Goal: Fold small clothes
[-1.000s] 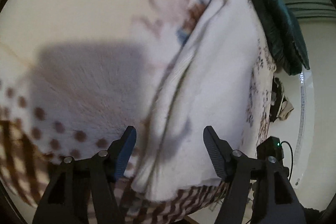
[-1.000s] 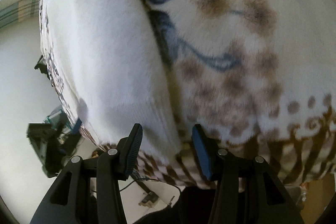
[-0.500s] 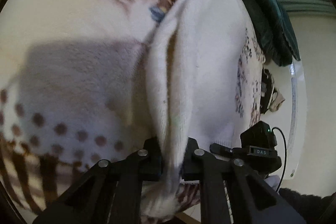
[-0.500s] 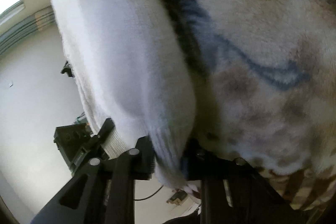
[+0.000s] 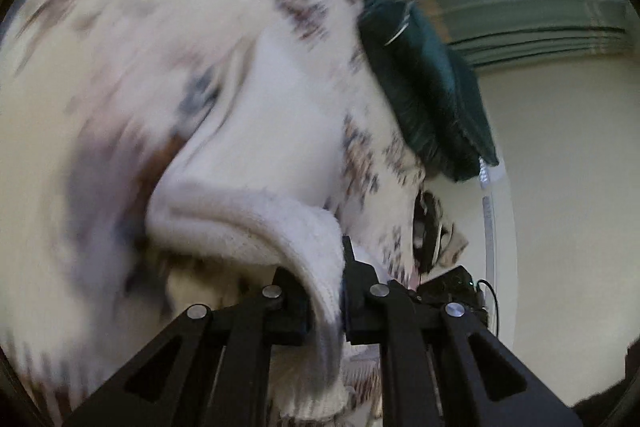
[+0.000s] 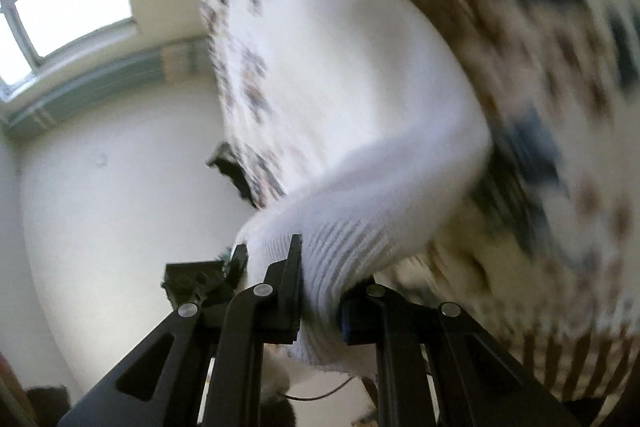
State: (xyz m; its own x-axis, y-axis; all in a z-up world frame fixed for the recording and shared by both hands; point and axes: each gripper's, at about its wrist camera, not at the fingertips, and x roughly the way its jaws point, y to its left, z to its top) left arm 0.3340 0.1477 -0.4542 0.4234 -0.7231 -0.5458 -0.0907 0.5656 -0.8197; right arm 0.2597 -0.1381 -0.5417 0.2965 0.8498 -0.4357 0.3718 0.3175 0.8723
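Both grippers lifted white garment (image 5: 280, 219) edge, left view: green cushion (image 5: 424, 83)

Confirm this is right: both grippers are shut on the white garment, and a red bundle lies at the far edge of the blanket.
Not quite: the bundle is dark green, not red, as the left wrist view shows. The rest holds: the left gripper and right gripper are both shut on the white garment, over the blanket.

- The garment (image 5: 280, 131) lies on the blanket (image 5: 120, 27), its near edge raised off it
- The left gripper (image 5: 325, 301) pinches that edge at one end, the right gripper (image 6: 320, 301) at the other
- A cushion (image 5: 428, 95) sits on the blanket beyond the garment
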